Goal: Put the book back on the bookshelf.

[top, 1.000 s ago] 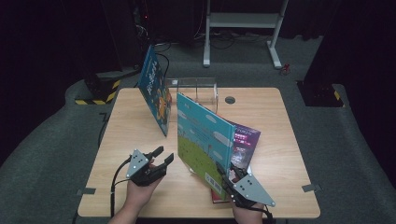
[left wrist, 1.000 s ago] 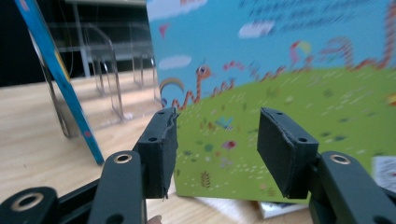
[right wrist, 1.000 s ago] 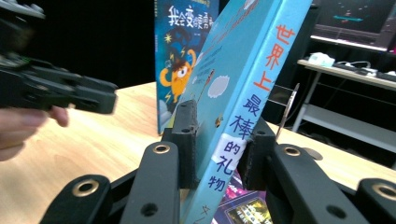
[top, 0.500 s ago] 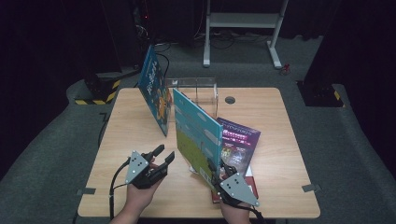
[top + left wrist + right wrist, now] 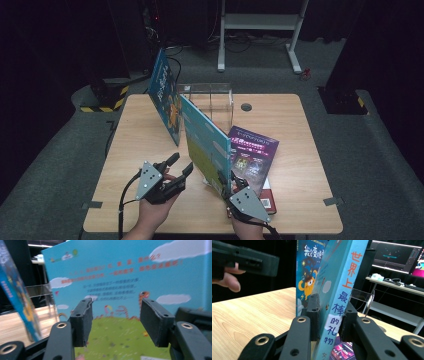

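The right hand-held gripper (image 5: 328, 315) is clamped on the spine of a blue book (image 5: 207, 142), holding it upright on the bench (image 5: 140, 130). The left hand-held gripper (image 5: 176, 169), jaws just opening and empty, waits beside its cover to steady it.

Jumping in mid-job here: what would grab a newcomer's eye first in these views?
First, the tall light-blue picture book standing on edge near the middle of the wooden table, its spine clamped by the right gripper at the front. To its left the left gripper hovers with open jaws facing the cover. Behind, a second blue book leans by a clear acrylic rack, and a purple book lies flat on the right.
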{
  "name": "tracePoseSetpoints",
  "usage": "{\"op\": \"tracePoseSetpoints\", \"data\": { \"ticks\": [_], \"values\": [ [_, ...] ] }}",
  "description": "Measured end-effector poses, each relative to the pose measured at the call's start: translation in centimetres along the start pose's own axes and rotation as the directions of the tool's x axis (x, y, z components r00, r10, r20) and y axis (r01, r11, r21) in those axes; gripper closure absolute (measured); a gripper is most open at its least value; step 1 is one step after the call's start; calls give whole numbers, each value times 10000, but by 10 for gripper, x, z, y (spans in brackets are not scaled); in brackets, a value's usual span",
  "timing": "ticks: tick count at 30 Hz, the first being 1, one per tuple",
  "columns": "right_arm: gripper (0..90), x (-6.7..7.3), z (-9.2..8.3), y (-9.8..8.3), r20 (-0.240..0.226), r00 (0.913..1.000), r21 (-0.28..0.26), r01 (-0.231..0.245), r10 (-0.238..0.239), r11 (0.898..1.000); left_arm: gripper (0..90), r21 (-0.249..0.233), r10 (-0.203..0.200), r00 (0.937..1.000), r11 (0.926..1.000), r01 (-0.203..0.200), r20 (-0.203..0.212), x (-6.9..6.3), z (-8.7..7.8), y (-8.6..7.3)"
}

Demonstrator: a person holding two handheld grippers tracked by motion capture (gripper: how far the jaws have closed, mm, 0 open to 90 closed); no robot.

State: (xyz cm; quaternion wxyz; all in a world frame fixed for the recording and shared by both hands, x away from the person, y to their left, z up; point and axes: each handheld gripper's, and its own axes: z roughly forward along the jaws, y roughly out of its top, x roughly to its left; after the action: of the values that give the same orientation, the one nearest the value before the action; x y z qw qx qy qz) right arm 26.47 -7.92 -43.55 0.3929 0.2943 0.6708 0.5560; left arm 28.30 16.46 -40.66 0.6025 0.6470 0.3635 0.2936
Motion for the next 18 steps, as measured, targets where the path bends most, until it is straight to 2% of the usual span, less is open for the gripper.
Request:
{"op": "tracePoseSetpoints", "data": {
  "ticks": [7, 11, 18],
  "values": [
    [751, 1, 1, -1, 46, 10000, 1, -78, 78, 10000, 313, -27, -13, 9983, 10000, 15, 575, -24, 9, 19],
    [751, 1, 1, -2, 27, 10000, 16, -65, 65, 10000, 259, -144, 46, 9975, 9999, -36, 702, -35, 13, 25],
    [758, 5, 2, -6, -32, 10000, 74, -33, 33, 10000, 237, -174, -119, 9952, 9998, 136, 970, -43, 18, 31]
  ]
}}
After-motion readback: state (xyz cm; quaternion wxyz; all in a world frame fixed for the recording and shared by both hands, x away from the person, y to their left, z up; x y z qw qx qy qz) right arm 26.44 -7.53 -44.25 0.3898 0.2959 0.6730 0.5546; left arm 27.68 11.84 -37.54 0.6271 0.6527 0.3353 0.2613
